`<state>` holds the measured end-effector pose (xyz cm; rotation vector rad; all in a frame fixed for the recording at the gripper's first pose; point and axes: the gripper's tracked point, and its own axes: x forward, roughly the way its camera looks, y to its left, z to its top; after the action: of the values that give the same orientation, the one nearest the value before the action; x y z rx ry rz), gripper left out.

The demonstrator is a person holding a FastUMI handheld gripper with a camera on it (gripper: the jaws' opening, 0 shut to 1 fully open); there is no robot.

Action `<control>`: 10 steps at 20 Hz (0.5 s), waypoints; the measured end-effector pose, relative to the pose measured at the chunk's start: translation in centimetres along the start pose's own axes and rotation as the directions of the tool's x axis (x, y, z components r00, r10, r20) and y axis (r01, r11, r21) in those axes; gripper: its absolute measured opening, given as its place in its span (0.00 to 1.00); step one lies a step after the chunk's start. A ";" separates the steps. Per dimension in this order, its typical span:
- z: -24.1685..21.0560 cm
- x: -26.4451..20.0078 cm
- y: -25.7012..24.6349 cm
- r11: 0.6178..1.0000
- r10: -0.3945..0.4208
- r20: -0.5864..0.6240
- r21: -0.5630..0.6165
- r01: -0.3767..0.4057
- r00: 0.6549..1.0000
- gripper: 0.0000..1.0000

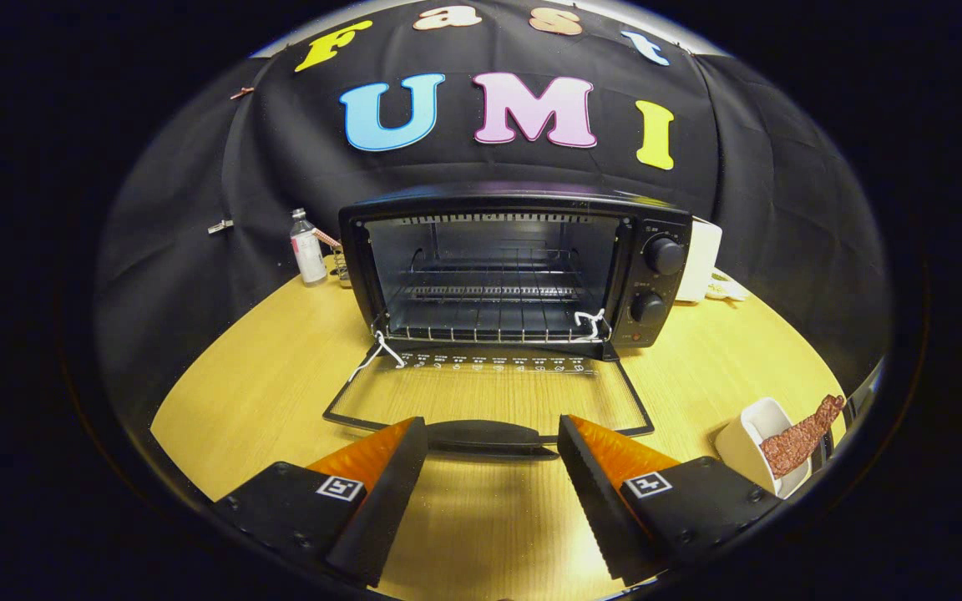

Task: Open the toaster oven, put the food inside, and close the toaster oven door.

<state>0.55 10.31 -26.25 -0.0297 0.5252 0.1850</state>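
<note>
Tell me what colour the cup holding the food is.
White. The cup stands beside the open gripper, in the gripper view.

Food [800, 437] in cup [750, 441] right of toaster oven [514, 267]

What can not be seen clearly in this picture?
- Door handle: its ends are hidden behind the open tool's fingers, gripper view.
- White box: mostly hidden behind the toaster oven.
- White dish holding the food: its inside is too small to make out.
</note>
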 end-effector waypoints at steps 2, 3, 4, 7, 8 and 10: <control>1.3 -1.3 -0.6 1.000 0.007 0.021 0.005 -0.007 1.000 0.97; 2.0 -2.3 -1.1 1.000 0.011 0.030 0.000 -0.011 0.999 0.97; 2.8 -3.2 -1.7 1.000 0.014 0.043 -0.009 -0.014 0.999 0.97; 5.9 -6.1 -4.6 0.998 0.013 0.087 -0.064 -0.007 0.996 0.97; 6.5 -6.9 -6.0 0.997 0.006 0.087 -0.078 0.000 0.996 0.96; 7.9 -8.6 -9.3 0.997 -0.027 0.099 -0.076 0.035 0.995 0.96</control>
<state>-1.15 0.30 -15.22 -0.1038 0.4189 0.1754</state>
